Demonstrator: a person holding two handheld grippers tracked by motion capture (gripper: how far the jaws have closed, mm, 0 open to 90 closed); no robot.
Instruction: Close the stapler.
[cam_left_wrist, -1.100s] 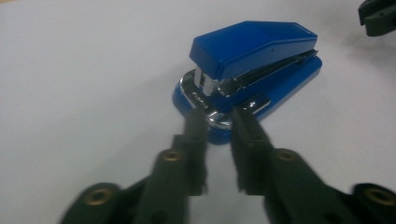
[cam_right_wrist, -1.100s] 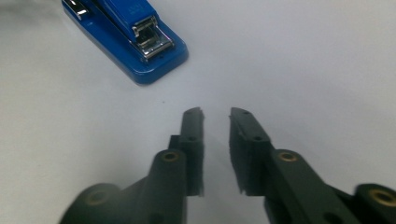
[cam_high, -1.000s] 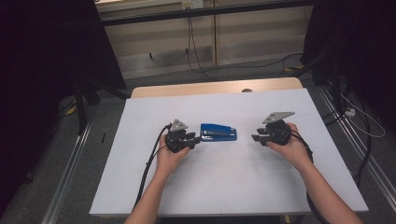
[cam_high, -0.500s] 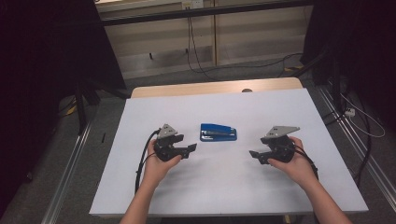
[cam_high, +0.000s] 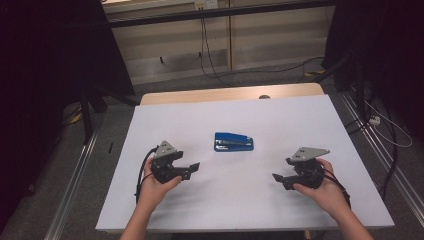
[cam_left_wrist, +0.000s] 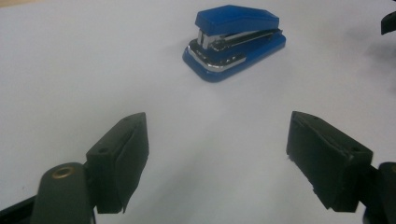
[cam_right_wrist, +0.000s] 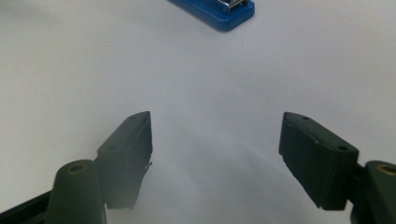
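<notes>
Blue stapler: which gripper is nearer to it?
Left. The left gripper sits just below-left of the blue stapler in the high view, jaws open; the right gripper is farther off, below-right, also open.

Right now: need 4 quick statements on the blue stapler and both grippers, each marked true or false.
1. The blue plastic stapler with the metal strip lies on the white table cover, untouched. True.
2. The left gripper is clamped on the stapler. False: its jaws are open, with nothing between them.
3. The right gripper has open jaws. True.
4. The stapler sits at the table's near edge, behind both hands. False: it lies beyond the grippers, between them.
</notes>
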